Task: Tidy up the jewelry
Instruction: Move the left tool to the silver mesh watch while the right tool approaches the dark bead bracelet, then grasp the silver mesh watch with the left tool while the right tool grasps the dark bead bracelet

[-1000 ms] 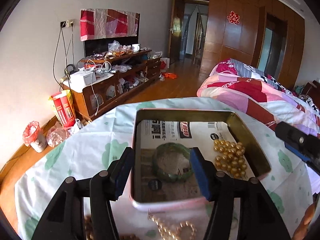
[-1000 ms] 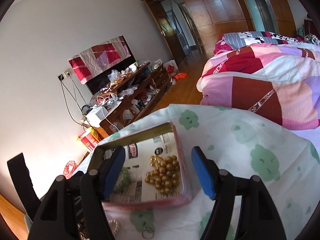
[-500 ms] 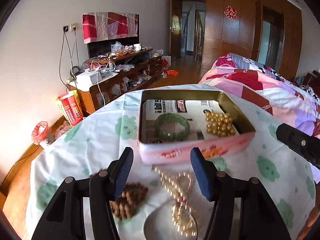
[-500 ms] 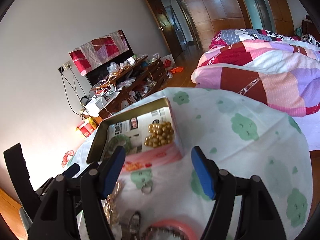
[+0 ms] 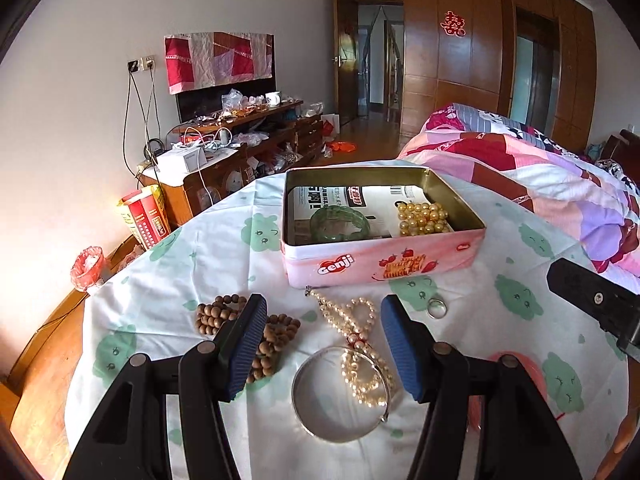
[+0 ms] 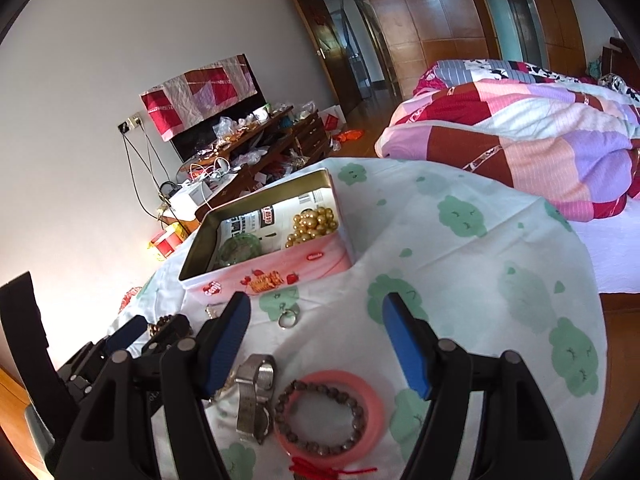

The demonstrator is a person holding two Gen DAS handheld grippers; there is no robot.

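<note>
A pink tin (image 5: 384,264) (image 6: 280,272) stands open on the cloth-covered table, holding a green bangle (image 5: 339,222) and gold beads (image 5: 424,218). In front of it lie a wooden bead string (image 5: 218,314), a pearl necklace (image 5: 356,340), a silver bangle (image 5: 340,426) and a small ring (image 5: 436,307). My left gripper (image 5: 324,350) hangs open above the pearls and bangle, holding nothing. My right gripper (image 6: 316,346) is open and empty over a metal watch (image 6: 254,392), a dark bead bracelet (image 6: 320,418) and a pink ring (image 6: 372,400).
A bed with a patchwork quilt (image 6: 520,132) lies to the right of the table. A cluttered wooden TV stand (image 5: 240,148) stands along the far wall, with a red carton (image 5: 146,216) on the floor. The table edge curves away close on the right.
Both grippers have drawn back from above the tin toward the table's near side. The loose jewelry in front of the tin has come into view under them. Jaws stayed equally wide.
</note>
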